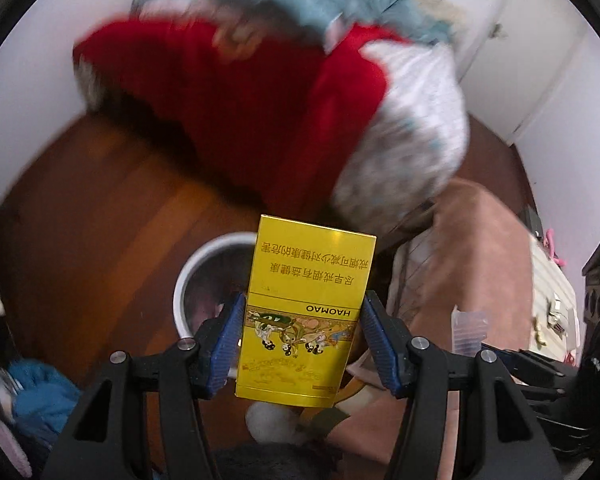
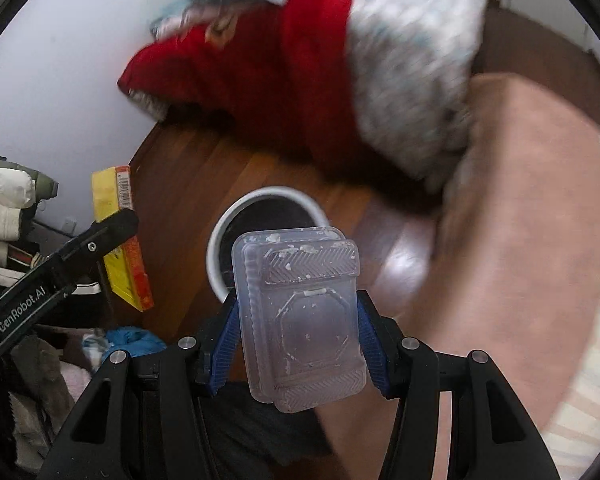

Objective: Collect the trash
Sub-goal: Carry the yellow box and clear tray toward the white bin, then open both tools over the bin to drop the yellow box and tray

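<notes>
Two pieces of trash hang above a white-rimmed waste bin (image 2: 220,240) on a dark wooden floor (image 1: 100,208), one in each hand-held tool. The left tool (image 1: 302,340) is closed about halfway on a yellow cigarette pack (image 1: 308,312), its blue ribbed pads pressed against the pack's two long edges near the middle. The pack is printed upside down to the camera with the word HAOMAO, lines of Chinese text and a band of painted figures; its glossy card looks light and fairly stiff, yet likely to dent under a harder squeeze, so the edge-to-edge hold across the narrow width suits it. The right tool (image 2: 298,340) is likewise about half closed on a clear plastic clamshell container (image 2: 300,320), gripped by its sides. The container is cloudy, ribbed with chevron patterns at both ends, embossed with an octagon in the centre and flecked with white residue. It appears very light, springy and slick, prone to flexing or slipping, and is best held across the ribbed side walls. Behind the bin, a heap of red, white and blue-grey bedding (image 2: 300,60) blurs across the frame.
</notes>
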`<action>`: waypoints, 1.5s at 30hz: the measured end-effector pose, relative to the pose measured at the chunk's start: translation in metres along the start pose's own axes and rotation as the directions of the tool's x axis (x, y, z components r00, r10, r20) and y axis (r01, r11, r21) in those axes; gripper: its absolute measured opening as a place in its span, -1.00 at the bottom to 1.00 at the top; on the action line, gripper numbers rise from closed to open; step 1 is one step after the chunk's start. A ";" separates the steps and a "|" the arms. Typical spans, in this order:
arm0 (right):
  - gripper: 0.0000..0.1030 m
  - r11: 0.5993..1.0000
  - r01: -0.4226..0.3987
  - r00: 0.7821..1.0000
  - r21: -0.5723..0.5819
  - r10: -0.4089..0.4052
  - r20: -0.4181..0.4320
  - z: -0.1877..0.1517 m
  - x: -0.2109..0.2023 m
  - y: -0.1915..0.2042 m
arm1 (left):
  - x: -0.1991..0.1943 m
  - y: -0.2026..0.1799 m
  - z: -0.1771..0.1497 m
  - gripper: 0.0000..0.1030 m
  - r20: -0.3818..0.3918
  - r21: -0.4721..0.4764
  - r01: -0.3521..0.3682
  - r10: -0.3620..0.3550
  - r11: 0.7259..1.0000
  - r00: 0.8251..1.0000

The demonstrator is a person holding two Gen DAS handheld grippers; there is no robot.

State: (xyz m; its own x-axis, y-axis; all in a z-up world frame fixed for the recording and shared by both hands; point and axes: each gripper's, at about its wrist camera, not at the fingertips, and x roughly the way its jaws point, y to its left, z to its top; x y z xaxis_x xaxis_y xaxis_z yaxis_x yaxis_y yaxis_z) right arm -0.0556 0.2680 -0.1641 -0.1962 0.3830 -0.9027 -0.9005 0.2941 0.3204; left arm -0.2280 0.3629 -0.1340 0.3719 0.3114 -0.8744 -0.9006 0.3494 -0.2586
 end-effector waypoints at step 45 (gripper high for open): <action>1.00 0.959 0.240 0.951 -0.152 -0.264 -0.159 0.023 0.158 0.031 | 0.079 0.097 -0.038 1.00 -0.174 -0.068 -0.275 0.260 0.959 0.950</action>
State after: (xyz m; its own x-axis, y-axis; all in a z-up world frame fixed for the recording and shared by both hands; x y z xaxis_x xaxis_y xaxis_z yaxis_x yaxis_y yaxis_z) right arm -0.1060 0.3579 -0.2901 -0.0107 0.1477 -0.9890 -0.9694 0.2410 0.0465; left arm -0.2950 0.3874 -0.2437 0.0801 0.2334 -0.9691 -0.9813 0.1891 -0.0355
